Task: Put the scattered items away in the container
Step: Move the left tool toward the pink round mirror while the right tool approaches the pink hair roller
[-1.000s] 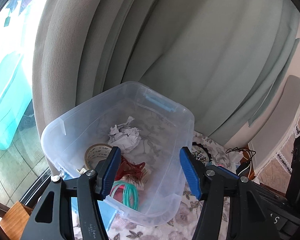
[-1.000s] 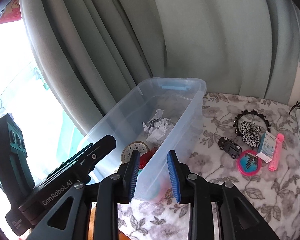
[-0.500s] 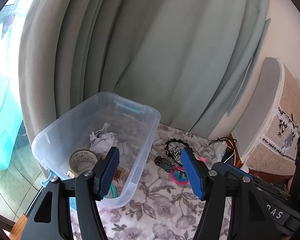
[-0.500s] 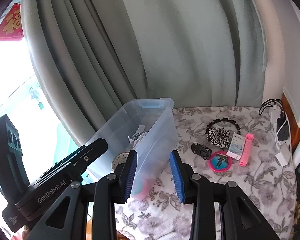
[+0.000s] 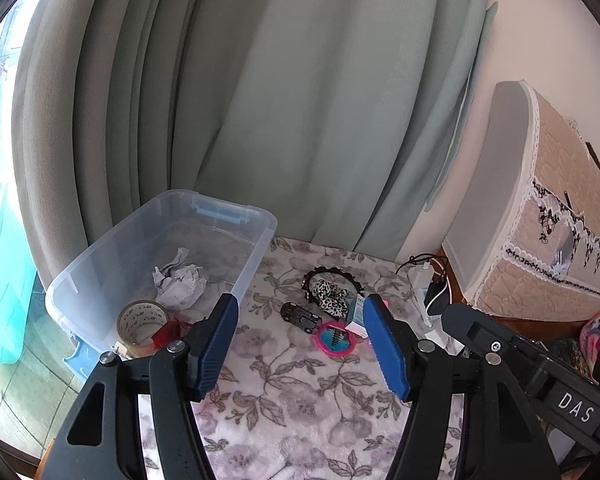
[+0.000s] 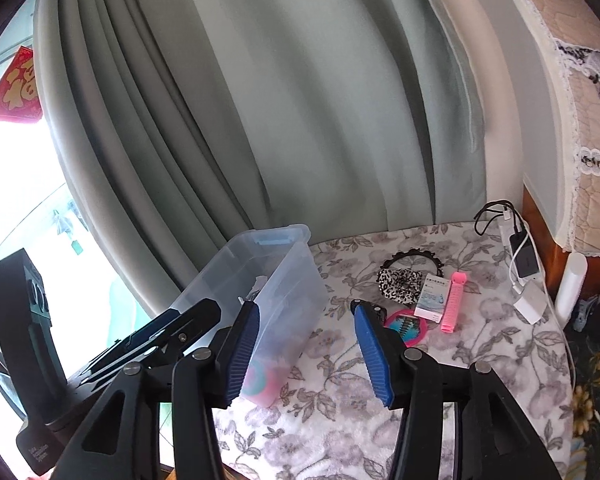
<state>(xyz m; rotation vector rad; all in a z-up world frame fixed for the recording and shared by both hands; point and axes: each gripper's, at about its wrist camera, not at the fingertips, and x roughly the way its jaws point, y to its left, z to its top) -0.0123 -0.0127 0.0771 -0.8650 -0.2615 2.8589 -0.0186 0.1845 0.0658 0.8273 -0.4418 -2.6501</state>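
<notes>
A clear plastic bin [image 5: 256, 248] [image 6: 300, 300] stands at the left of the flowered cloth. It holds crumpled paper [image 5: 180, 282], a tape roll [image 5: 140, 322] and a red clip [image 5: 168, 330]. On the cloth to its right lie a black toy car [image 5: 300, 316], a pink round mirror [image 5: 334, 340] [image 6: 406, 328], a leopard scrunchie [image 5: 332, 294] [image 6: 398, 282] on a black headband [image 6: 414, 258], a small box [image 6: 432, 296] and a pink roller [image 6: 454, 300]. My left gripper [image 5: 300, 346] is open and empty above the cloth. My right gripper [image 6: 306, 354] is open and empty too.
Grey-green curtains [image 5: 280, 100] hang behind the table. A charger and cables [image 6: 520, 256] lie at the far right edge, beside a cloth-covered cabinet [image 5: 548, 216]. The left gripper's body [image 6: 100, 352] shows at the lower left of the right wrist view.
Both grippers have pulled back from the bin and swung right, bringing the scattered items into view. The right gripper's jaws have opened wider. The left stays open.
</notes>
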